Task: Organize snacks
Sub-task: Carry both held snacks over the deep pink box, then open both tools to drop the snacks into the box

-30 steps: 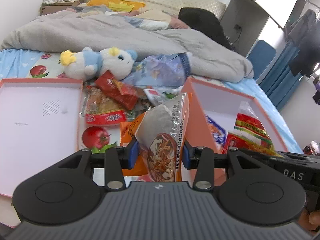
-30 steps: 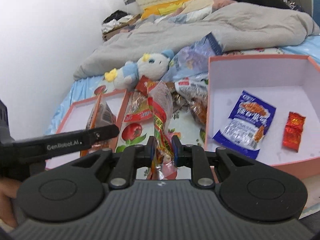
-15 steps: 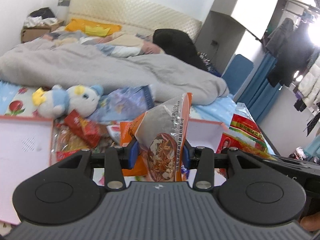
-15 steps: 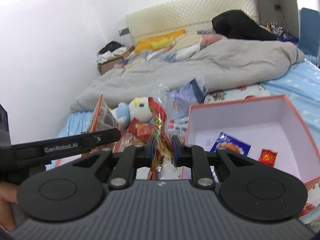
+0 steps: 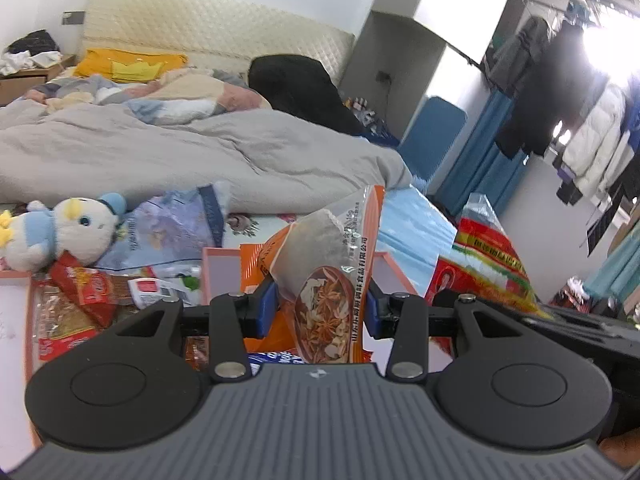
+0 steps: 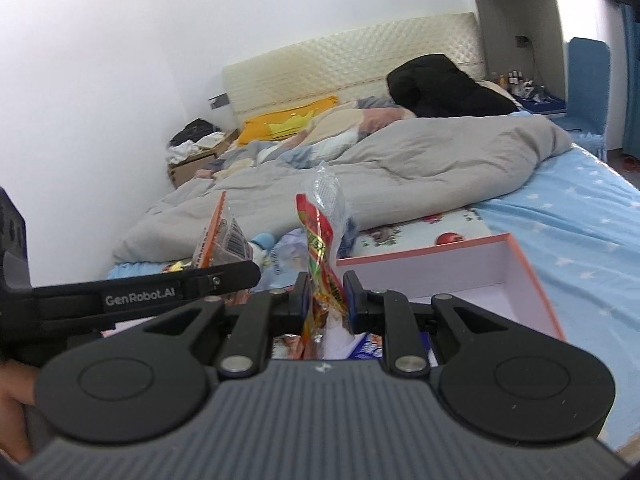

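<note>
A spice packet [image 5: 332, 280], orange-edged with star anise printed on it, is clamped upright between the blue pads of the left claw [image 5: 320, 308]. In the right wrist view its barcoded back [image 6: 224, 240] is seen above the left claw's arm. A red snack bag [image 6: 322, 248] with a clear top is gripped upright in the right claw [image 6: 326, 296]; from the left view it [image 5: 484, 264] is seen to the right. Both are held above a pink box [image 6: 460, 264], in which a blue packet [image 6: 368, 348] is partly seen. Loose snacks [image 5: 88, 292] are piled on the bed [image 6: 560, 216] beside a plush duck [image 5: 60, 236], with a grey duvet [image 5: 180, 156] behind.
</note>
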Demonstrator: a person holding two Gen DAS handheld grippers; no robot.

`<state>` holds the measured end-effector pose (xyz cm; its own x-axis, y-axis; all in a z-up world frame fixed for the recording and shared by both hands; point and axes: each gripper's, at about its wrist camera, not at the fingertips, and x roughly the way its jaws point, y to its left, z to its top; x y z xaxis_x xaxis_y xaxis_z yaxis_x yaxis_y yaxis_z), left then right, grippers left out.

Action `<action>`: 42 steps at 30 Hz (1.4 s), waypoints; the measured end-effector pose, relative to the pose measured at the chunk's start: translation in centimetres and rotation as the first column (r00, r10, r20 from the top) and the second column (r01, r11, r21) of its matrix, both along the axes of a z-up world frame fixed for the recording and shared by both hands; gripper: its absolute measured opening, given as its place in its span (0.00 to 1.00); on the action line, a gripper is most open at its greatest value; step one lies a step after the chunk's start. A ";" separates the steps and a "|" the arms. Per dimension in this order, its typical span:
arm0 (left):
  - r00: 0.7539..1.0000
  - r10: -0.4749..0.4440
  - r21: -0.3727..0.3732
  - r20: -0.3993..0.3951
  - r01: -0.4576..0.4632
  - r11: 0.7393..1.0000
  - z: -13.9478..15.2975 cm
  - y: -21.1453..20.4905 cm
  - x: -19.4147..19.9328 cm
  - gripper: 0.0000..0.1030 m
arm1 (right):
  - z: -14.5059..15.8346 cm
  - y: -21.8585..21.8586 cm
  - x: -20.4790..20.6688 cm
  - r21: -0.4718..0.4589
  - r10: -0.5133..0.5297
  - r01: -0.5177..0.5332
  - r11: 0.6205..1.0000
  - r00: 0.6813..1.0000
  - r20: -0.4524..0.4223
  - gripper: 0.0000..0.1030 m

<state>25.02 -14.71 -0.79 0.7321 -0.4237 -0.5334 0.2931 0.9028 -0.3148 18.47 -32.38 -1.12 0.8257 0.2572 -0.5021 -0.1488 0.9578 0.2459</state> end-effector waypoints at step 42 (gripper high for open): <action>0.976 -0.017 0.153 -0.216 0.051 0.987 -9.1 -7.0 6.7 0.70 | -12.2 -6.0 5.6 0.003 -0.040 0.043 0.999 0.948 -0.315 0.58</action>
